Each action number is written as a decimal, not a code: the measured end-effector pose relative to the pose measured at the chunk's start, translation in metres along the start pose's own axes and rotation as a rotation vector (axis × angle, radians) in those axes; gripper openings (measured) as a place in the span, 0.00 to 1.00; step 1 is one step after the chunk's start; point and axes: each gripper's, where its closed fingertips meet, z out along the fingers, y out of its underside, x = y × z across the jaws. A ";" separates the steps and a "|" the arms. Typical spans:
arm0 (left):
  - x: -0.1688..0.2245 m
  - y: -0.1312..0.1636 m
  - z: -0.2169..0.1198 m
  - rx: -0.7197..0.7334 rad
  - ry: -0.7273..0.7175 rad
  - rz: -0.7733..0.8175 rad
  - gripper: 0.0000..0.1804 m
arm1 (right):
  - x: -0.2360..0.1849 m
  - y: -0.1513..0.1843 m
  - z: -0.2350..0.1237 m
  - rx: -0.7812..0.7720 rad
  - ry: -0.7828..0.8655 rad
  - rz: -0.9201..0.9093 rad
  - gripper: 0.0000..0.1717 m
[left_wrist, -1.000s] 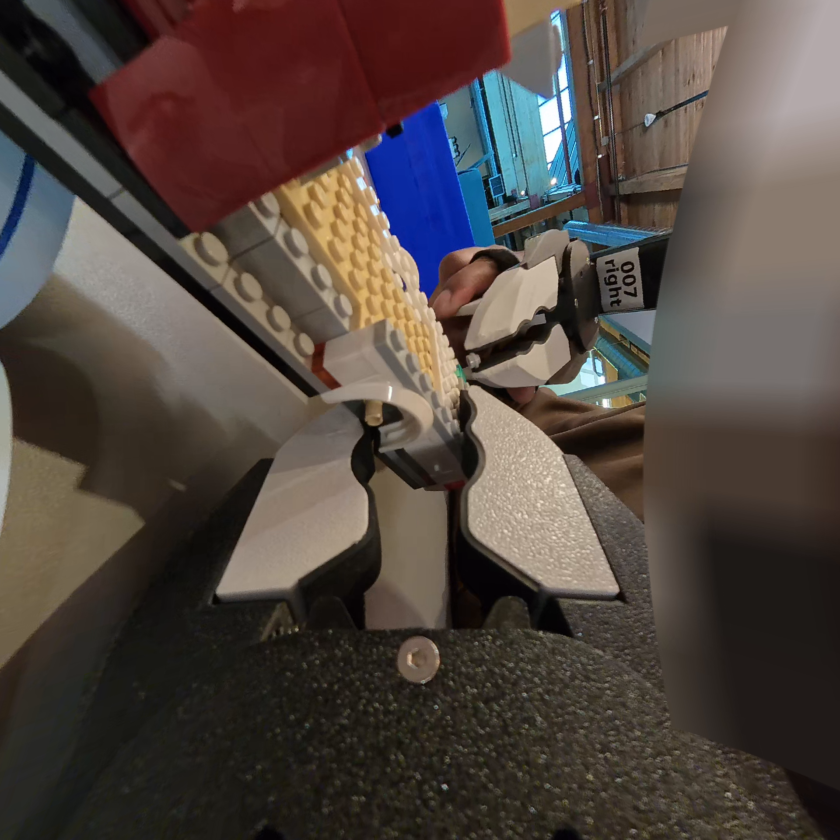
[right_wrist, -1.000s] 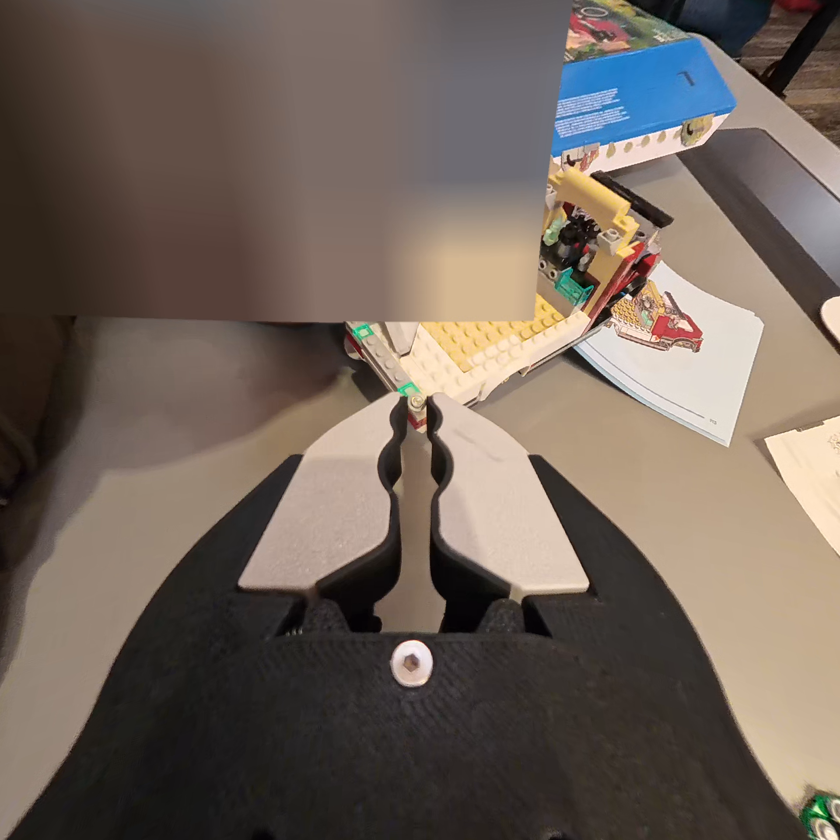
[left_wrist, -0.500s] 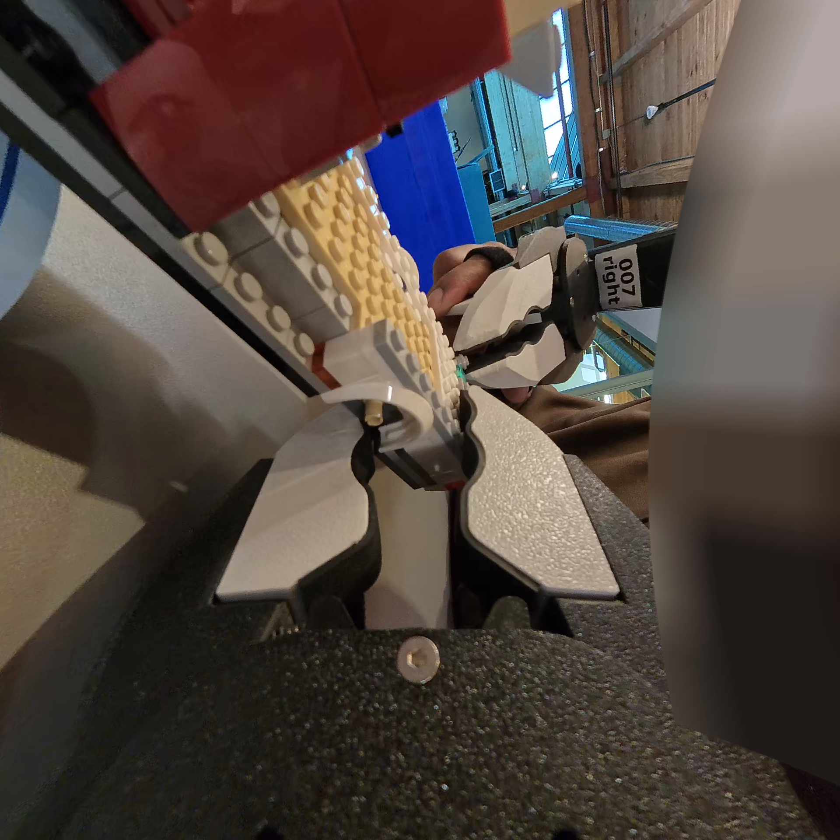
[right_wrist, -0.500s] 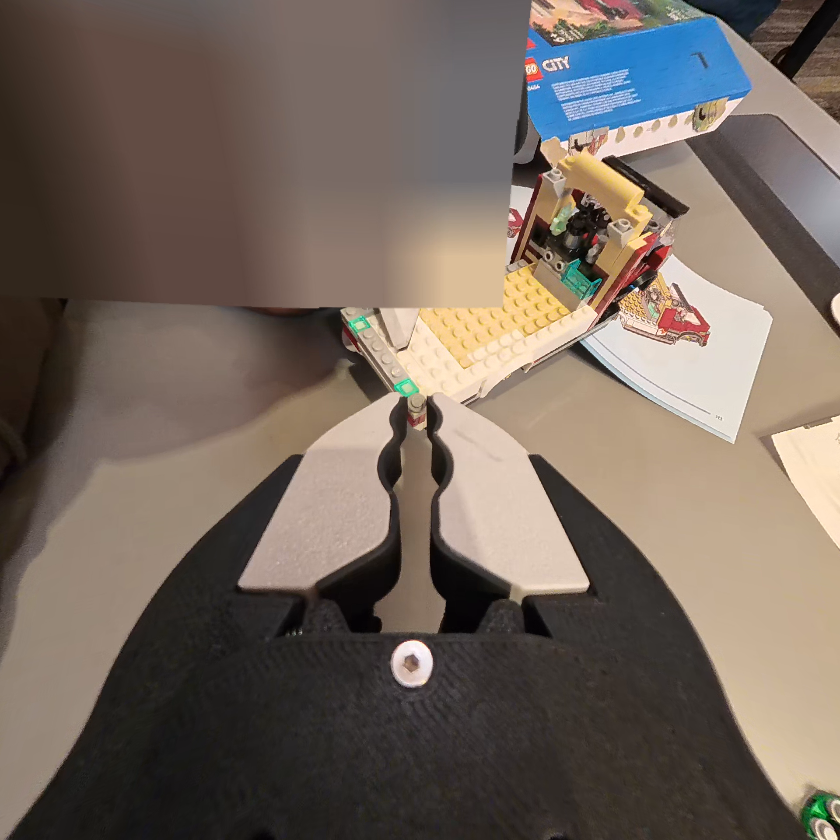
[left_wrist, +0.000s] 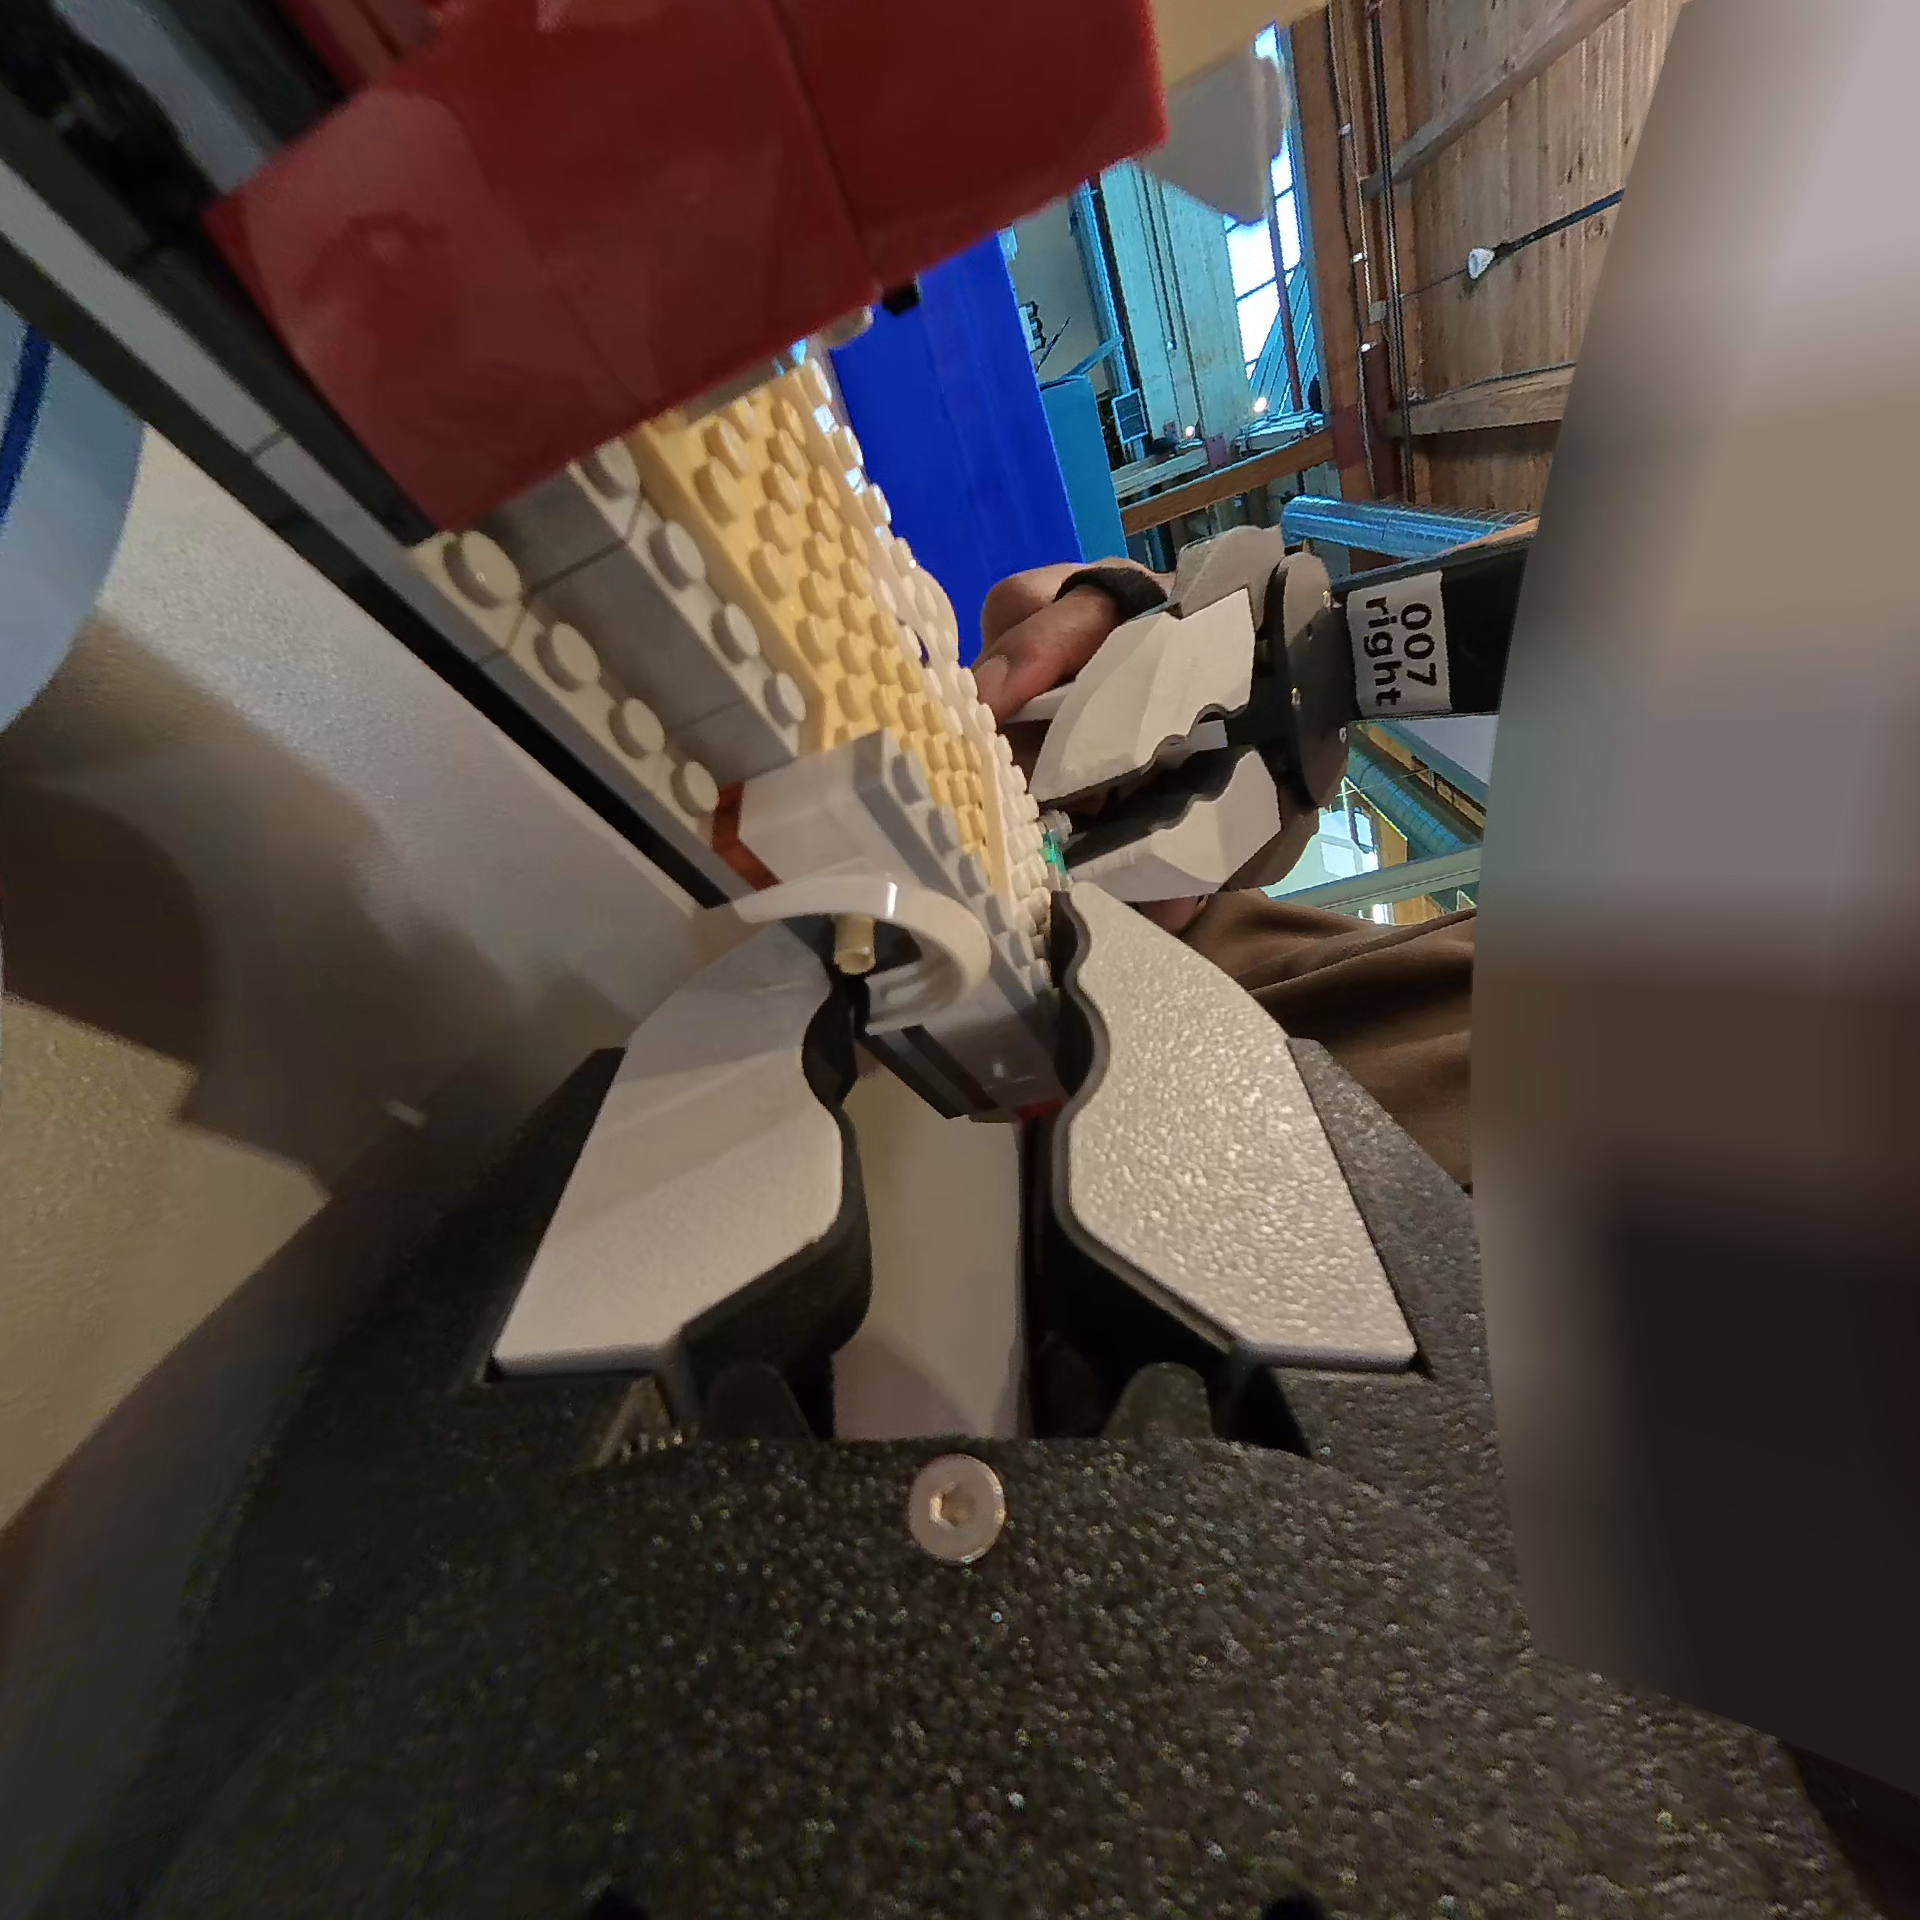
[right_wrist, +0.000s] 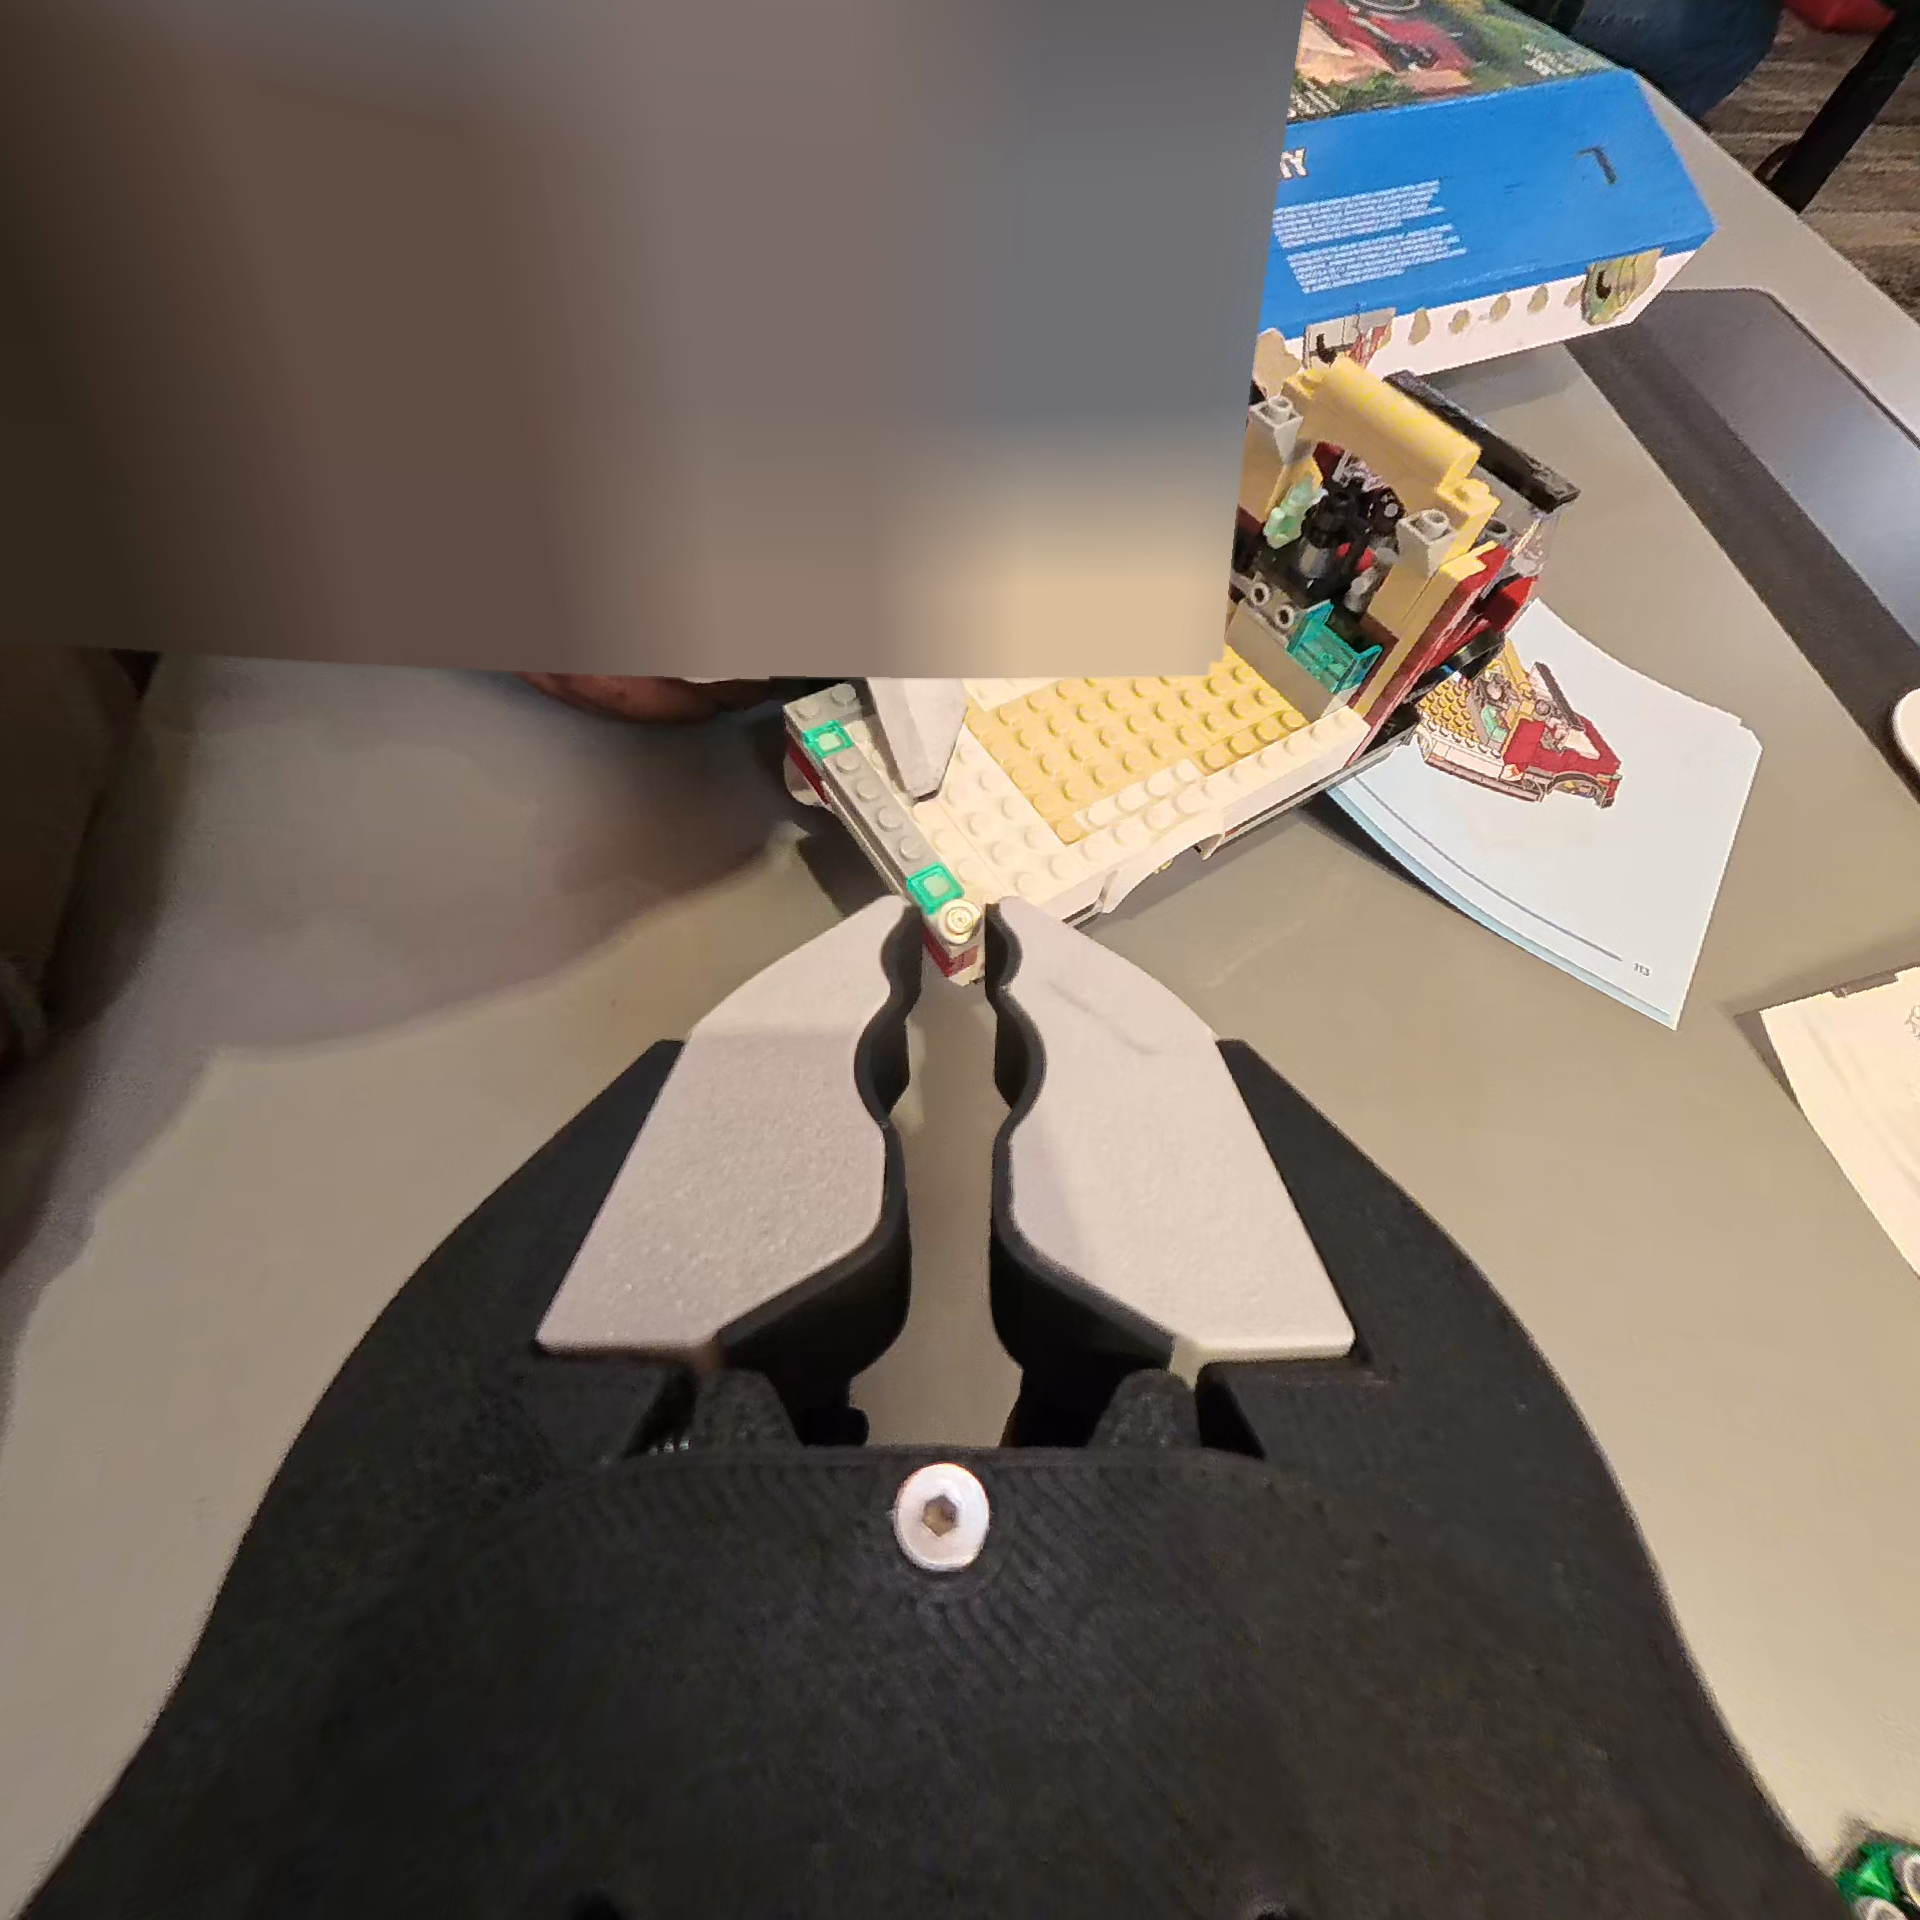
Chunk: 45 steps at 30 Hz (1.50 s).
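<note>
brick-built vehicle tan-studded, white-edged; left hand-held gripper pinching its rear corner, right hand-held gripper spread around other corner

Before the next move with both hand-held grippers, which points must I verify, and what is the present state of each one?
1. The left hand-held gripper clamps the grey end of the brick model: ok.
2. The small round piece sits on the model's corner beside a green tile: ok.
3. The right hand-held gripper presses on that piece: cannot tell.
4. The booklet is clear of the model: not ok, they overlap.
</note>
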 end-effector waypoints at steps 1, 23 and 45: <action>0.000 0.000 0.000 0.001 0.002 -0.002 0.20 | -0.001 0.000 0.000 0.002 0.001 -0.005 0.07; 0.001 -0.002 -0.001 0.012 0.007 -0.005 0.20 | -0.002 0.004 -0.002 0.135 0.586 -1.049 0.24; 0.000 -0.001 -0.001 0.007 0.000 0.001 0.20 | -0.005 -0.006 0.013 0.097 0.606 -1.167 0.15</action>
